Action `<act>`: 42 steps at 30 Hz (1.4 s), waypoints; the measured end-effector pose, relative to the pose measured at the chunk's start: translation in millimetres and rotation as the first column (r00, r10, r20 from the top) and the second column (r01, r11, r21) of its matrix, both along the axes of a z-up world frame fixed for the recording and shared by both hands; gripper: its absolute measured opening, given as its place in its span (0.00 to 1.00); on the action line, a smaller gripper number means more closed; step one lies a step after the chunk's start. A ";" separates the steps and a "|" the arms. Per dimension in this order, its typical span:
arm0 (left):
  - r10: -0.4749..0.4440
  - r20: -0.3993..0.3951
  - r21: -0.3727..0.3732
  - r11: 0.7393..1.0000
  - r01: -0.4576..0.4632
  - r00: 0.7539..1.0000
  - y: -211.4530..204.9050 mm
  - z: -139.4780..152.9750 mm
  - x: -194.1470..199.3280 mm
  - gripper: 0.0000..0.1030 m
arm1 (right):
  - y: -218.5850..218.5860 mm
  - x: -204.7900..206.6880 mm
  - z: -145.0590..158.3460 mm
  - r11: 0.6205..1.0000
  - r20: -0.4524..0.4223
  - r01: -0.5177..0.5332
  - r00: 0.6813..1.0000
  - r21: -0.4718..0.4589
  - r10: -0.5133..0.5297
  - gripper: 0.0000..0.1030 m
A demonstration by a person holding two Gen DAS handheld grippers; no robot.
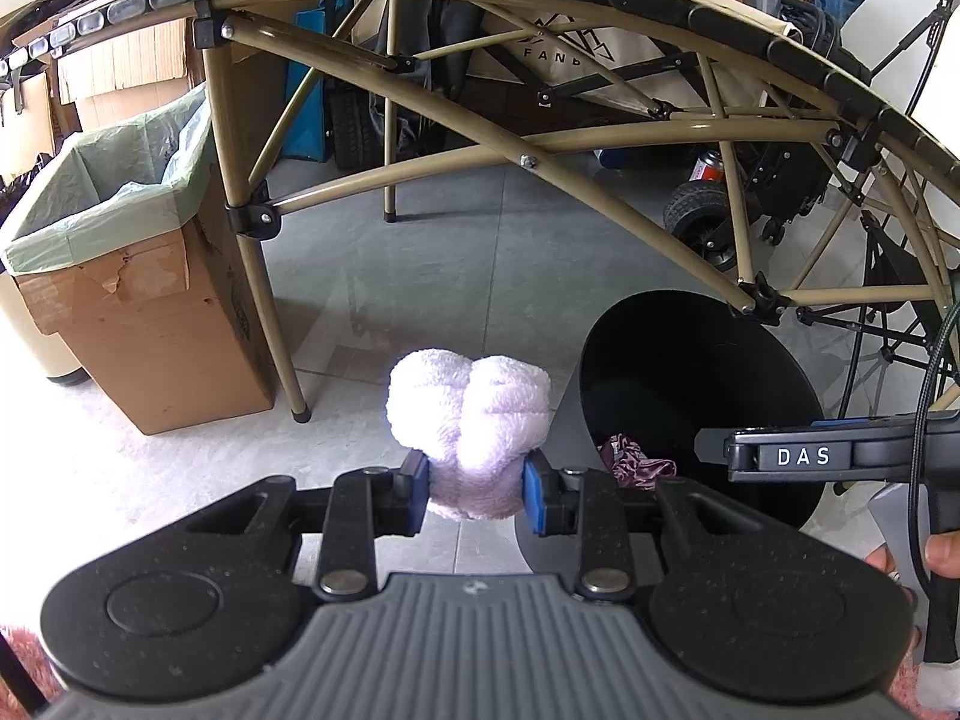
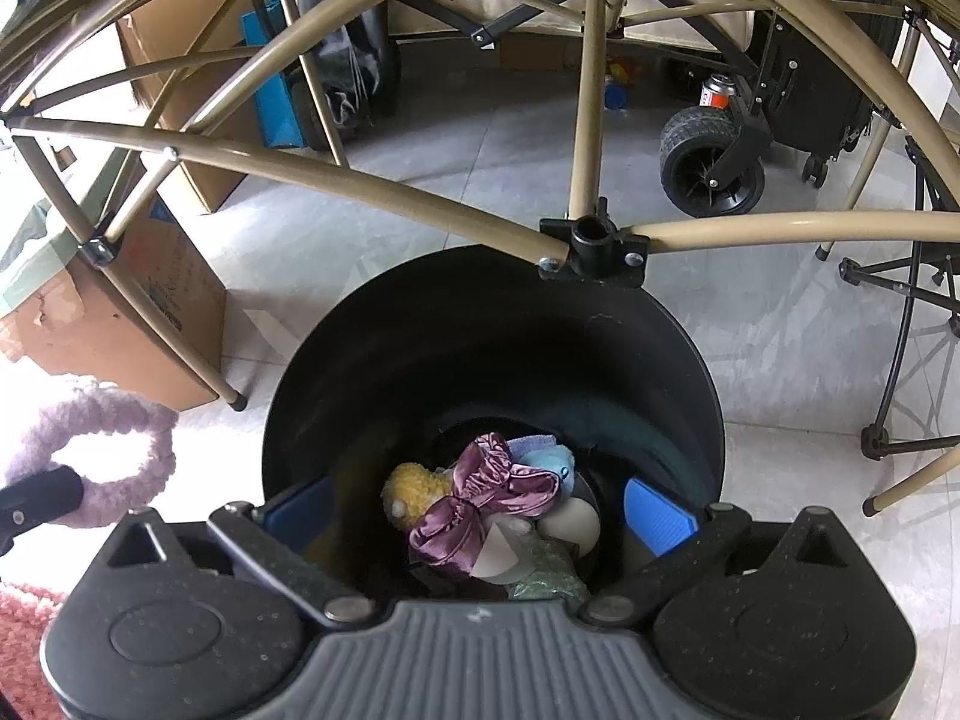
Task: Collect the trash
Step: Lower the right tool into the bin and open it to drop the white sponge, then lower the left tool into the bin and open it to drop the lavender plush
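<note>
One black bin (image 2: 480,360) is sitting beneath the right tongs (image 2: 480,510), which are gaping empty above several discarded items, among them one purple satin scrunchie (image 2: 480,504). One fluffy lilac scrunchie (image 1: 474,420), pinched in the left tongs (image 1: 477,489), is awaiting disposal.

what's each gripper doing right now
left gripper: shut on the fluffy lilac scrunchie
right gripper: open, empty, over the black bin
</note>
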State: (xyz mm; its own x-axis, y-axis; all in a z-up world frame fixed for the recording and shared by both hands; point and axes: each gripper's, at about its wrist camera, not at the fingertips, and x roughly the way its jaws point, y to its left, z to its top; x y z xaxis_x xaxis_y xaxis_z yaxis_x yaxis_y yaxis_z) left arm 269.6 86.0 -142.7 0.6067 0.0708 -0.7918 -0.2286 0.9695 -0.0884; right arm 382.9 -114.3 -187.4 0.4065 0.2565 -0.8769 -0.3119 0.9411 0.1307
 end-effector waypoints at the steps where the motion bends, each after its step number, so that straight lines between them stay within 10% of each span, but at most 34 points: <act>1: -0.001 0.003 0.001 1.000 0.001 1.000 -0.7 1.1 -0.4 0.29 | -0.4 -0.2 1.0 1.000 -0.001 -0.001 1.000 0.000 0.001 1.00; 26: -0.133 0.071 0.023 0.991 0.132 0.989 -59.7 34.1 -2.7 0.30 | -65.2 -21.8 35.9 0.999 -0.064 0.029 0.998 -0.027 -0.030 1.00; 42: -0.230 -0.012 0.019 0.973 0.230 0.973 -114.3 26.8 24.7 0.30 | -153.6 -21.6 47.9 0.966 -0.047 0.253 0.967 0.049 -0.250 1.00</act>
